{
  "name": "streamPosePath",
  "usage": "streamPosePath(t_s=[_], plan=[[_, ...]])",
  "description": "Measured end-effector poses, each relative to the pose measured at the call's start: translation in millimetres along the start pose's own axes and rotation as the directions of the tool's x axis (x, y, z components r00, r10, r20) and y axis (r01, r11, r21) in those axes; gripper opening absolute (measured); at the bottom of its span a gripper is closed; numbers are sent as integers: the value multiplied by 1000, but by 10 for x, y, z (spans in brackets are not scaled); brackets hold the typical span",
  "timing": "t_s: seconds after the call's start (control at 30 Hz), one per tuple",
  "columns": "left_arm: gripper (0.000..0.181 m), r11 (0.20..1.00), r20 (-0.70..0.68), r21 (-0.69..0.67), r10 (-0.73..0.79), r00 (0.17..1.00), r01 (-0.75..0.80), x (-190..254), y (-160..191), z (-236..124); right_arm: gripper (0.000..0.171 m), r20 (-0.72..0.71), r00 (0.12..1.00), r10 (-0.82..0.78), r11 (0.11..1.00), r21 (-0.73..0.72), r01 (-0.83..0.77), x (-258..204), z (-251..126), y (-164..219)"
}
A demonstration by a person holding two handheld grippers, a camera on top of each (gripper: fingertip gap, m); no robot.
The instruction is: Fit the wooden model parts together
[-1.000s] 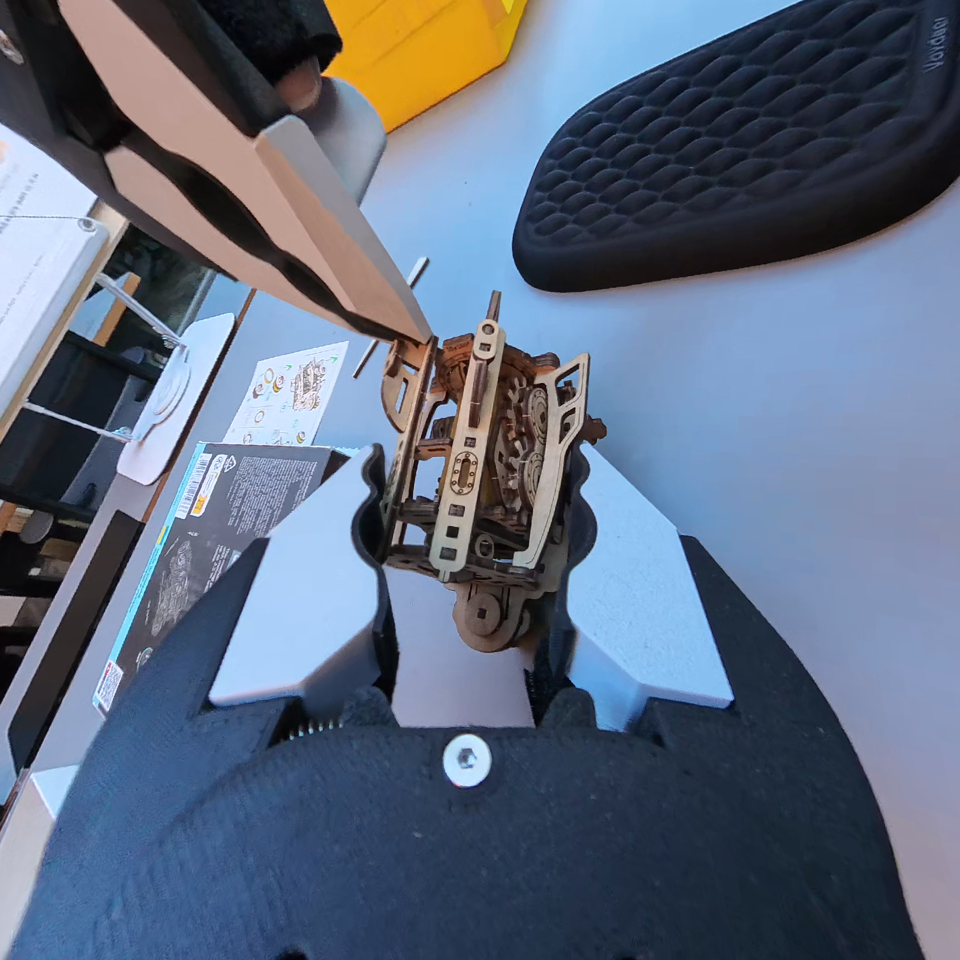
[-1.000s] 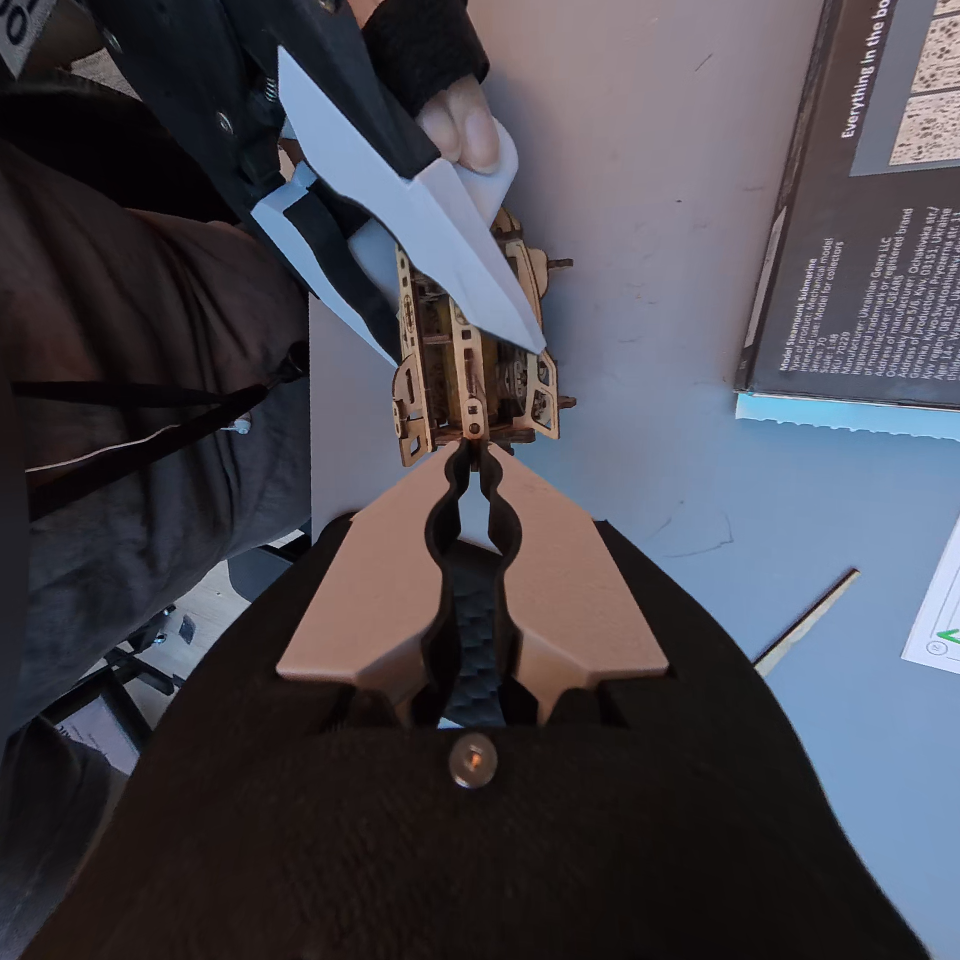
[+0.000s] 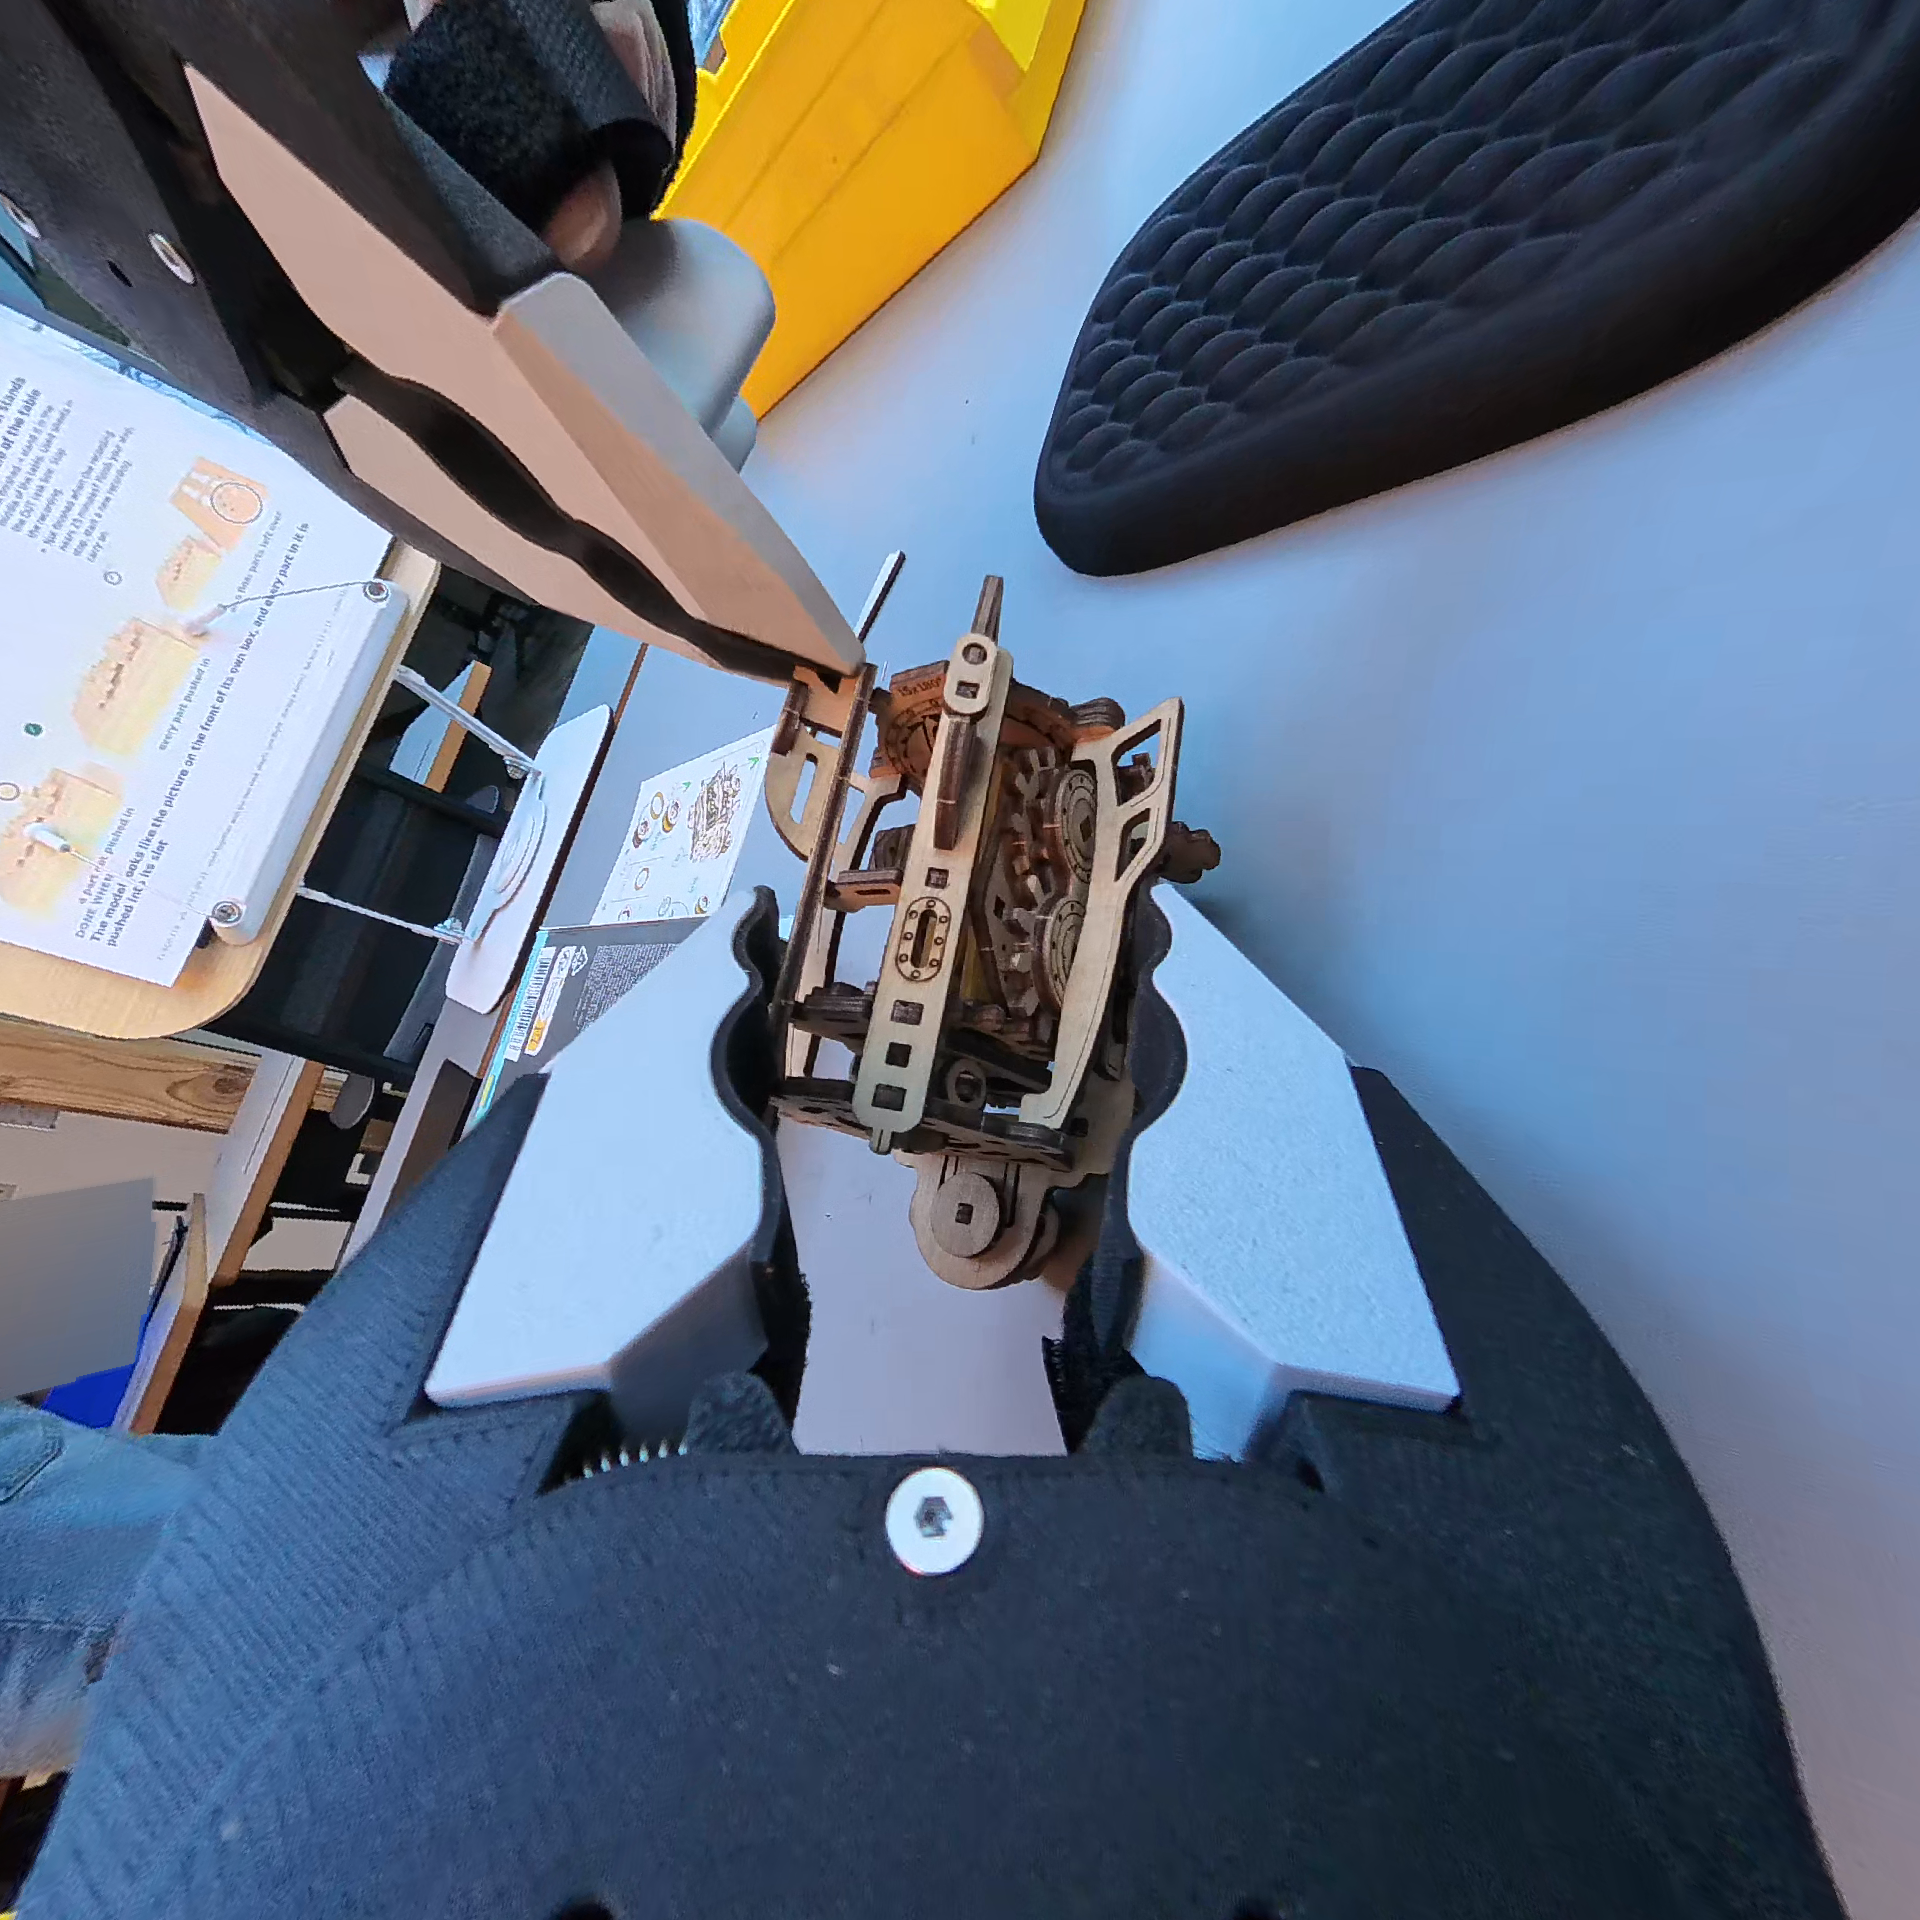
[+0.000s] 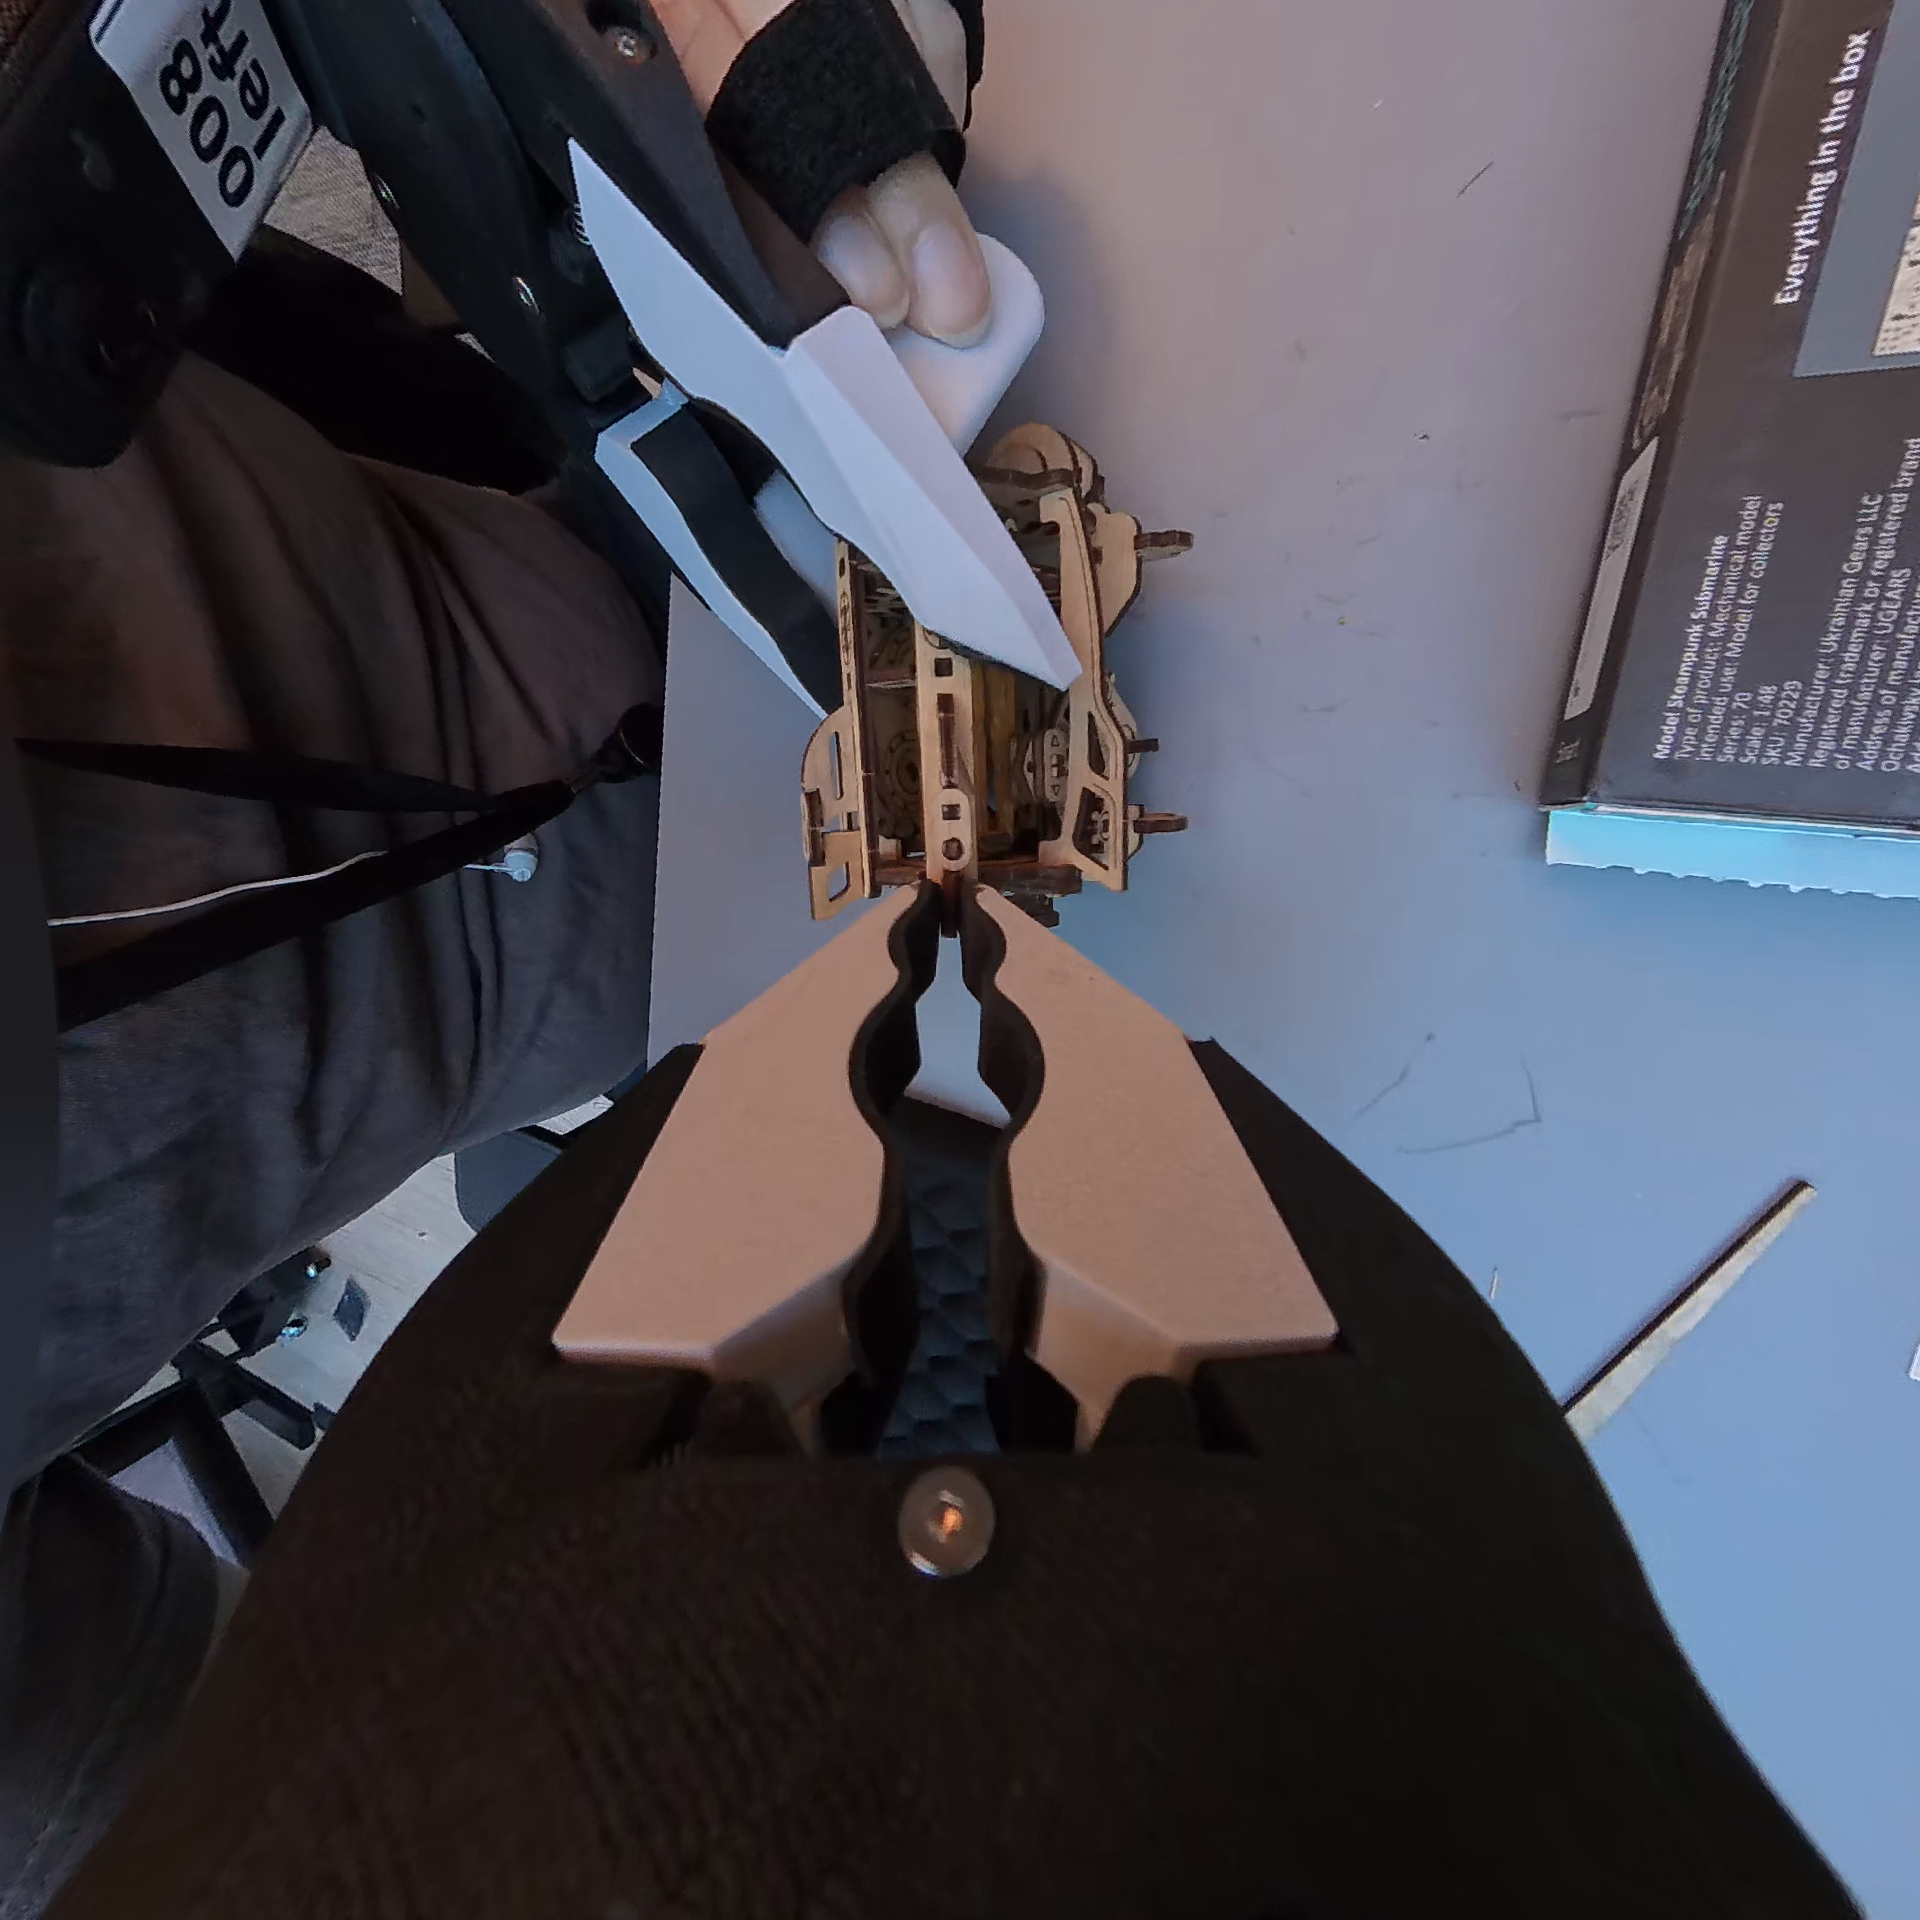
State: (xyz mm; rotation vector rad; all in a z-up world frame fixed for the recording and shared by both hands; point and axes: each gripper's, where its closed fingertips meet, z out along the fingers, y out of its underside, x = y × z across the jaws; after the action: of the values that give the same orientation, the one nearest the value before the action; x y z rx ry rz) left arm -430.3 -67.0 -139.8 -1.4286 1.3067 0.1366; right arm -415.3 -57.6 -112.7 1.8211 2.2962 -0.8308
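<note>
The wooden model [image 3: 966, 935], a laser-cut frame full of gears, is held above the grey table. My left gripper [image 3: 956, 914] is shut on it, one white finger on each side plate. My right gripper [image 3: 844, 665] comes in from the upper left with tan fingers, and its tips meet the far top edge of the model. In the right wrist view my right gripper [image 4: 943, 904] is shut on a thin wooden tab at the near end of the model [image 4: 977, 727]. My left gripper [image 4: 935, 686] clamps the model from the upper left.
A black honeycomb pad [image 3: 1507, 260] and a yellow bin [image 3: 883, 135] lie beyond the model. The dark kit box [image 4: 1766, 468] is at the right, with a thin wooden strip [image 4: 1683, 1309] on the table. An instruction board on a stand [image 3: 177, 644] is at the left. A person's body [image 4: 260, 831] is close by.
No clear change. Both grippers keep the same hold on the model, and the views have shifted only slightly.
</note>
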Motion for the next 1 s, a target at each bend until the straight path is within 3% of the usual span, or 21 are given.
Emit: streamPosePath(t_s=[0.33,0.73,1.0], plan=[[66,999,-25,-7,-41,999,41,-29,27,6,7,-41,999,-10,1000,-20,9,71,-17,-34],[66,997,-49,-15,-79,996,78,-56,42,33,5,13,1000,-11,1000,-23,11,101,-12,-49],[66,997,-64,-14,-74,995,74,-63,32,49,5,-48,998,-44,999,-13,43,112,-18,-25]])
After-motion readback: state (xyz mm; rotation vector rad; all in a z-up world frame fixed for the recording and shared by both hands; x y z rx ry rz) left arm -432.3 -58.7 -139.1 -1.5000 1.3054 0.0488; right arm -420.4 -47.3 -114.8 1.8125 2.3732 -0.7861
